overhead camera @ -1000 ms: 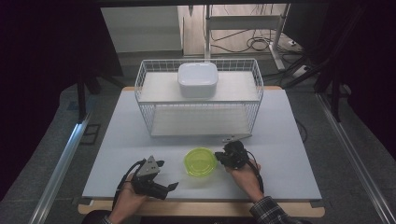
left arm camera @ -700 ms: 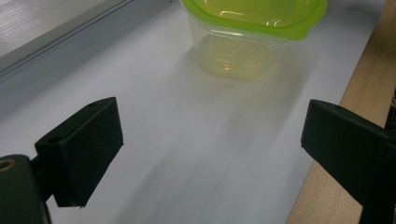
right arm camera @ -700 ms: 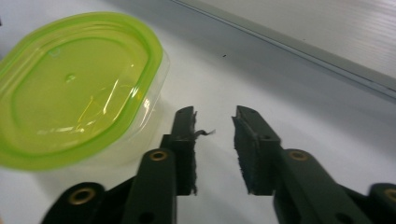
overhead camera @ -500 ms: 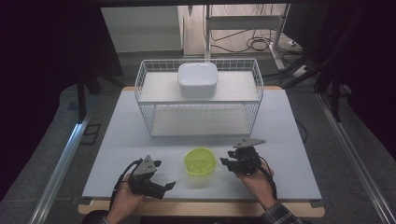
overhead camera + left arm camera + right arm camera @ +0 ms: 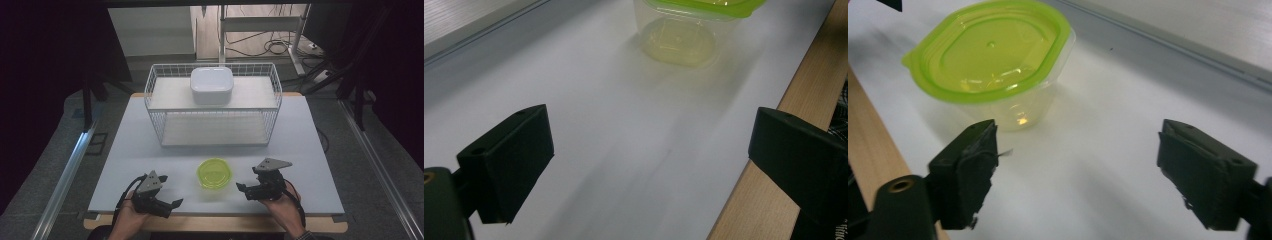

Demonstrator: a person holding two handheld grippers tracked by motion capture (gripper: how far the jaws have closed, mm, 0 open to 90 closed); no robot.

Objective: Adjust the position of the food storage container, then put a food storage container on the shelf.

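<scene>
Sitting on matte white table [image 5: 310, 135], clear plastic tub [image 5: 215, 173], glossy lime lid, both grippers' black jaws apart, empty

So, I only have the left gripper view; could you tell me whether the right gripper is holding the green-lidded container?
Observer: No, the right gripper stands apart, to the right of the container; its jaws have just been opening, with nothing between them.
Operator: Thank you. Is the lid on properly?
Observer: The right gripper view shows the green lid lying flat on the container.
Operator: What stands behind it?
Observer: A white wire basket, with a white box on its upper shelf.
</scene>
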